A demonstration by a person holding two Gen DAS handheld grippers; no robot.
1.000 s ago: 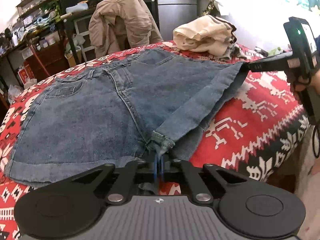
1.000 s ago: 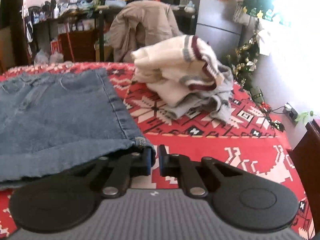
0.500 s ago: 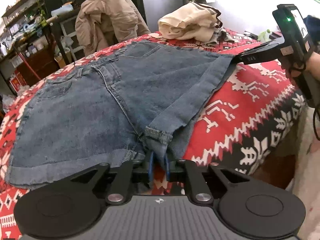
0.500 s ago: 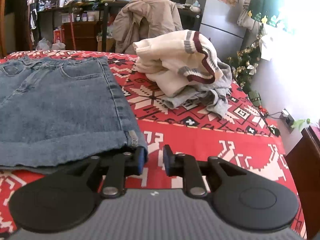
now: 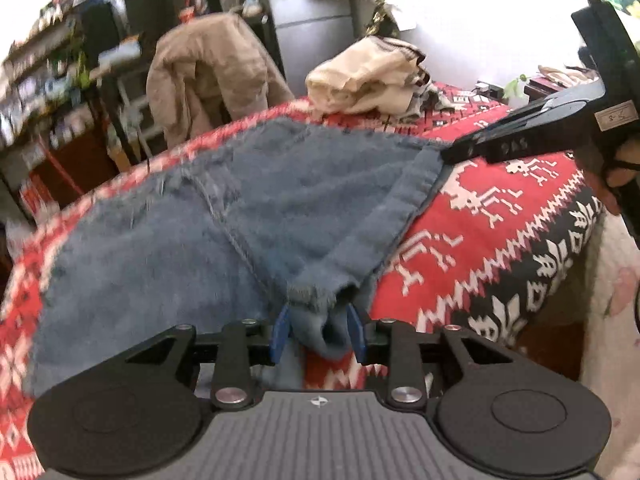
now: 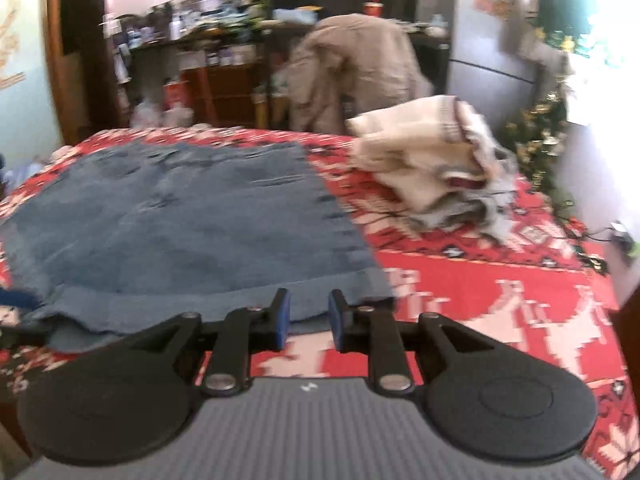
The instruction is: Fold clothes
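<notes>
Now the left gripper is widening its fingers, denim shorts slipping loose on the bed; the right gripper is hovering open at the near hem.

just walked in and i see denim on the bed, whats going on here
A person is working a pair of denim shorts on a red patterned blanket with two handheld grippers. The left gripper stands open with a bunched hem corner between its fingers. The right gripper stands open at the other hem corner. The shorts lie mostly flat, not yet folded. A pile of cream clothes sits behind.
</notes>
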